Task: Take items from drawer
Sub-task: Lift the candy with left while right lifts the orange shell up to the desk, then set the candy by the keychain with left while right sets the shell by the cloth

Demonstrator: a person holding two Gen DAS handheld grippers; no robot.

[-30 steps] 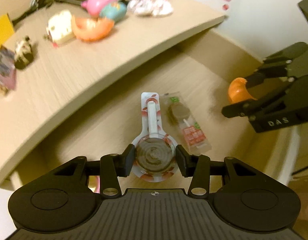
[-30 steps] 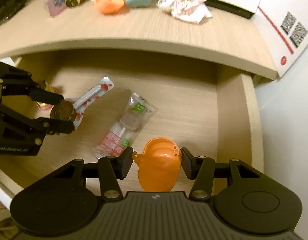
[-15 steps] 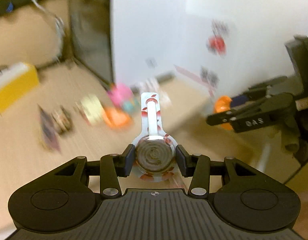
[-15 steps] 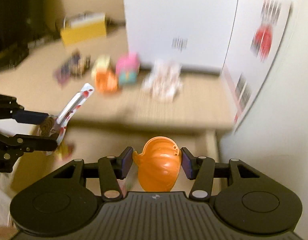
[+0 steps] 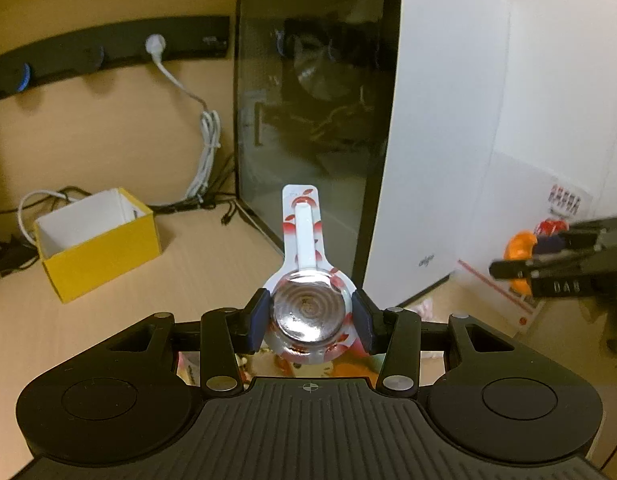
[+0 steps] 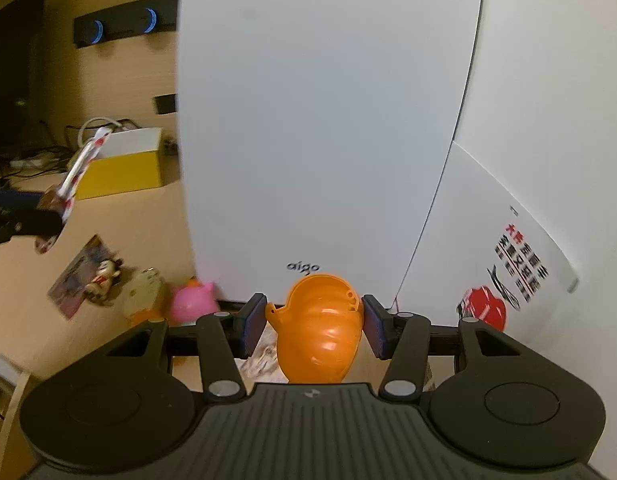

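**Both items lifted clear of the drawer**

Now that both cameras look at the desk top and the white computer case (image 6: 324, 120) instead of down into the drawer, we judge that the lift is done: a second ago the drawer floor filled both views, and now it is out of sight. That means both items are out, and what remains is to set them down on the desk.

In the left wrist view, our left gripper (image 5: 310, 318) is clamped on the wrapped lollipop (image 5: 306, 308). Its round head sits squarely between the two pads, and the stick points away from us toward twelve o'clock, with the glass side panel (image 5: 308, 100) behind it and the yellow box (image 5: 100, 256) off at ten o'clock.

In the right wrist view, our right gripper (image 6: 314, 326) is closed on the orange shell (image 6: 318, 328), which fills the gap between the pads, open side up. The pink toy (image 6: 192, 302) and the other things on the desk lie at nine o'clock from it, near the case.

We judge the bare desk beside those toys to be the place for both.
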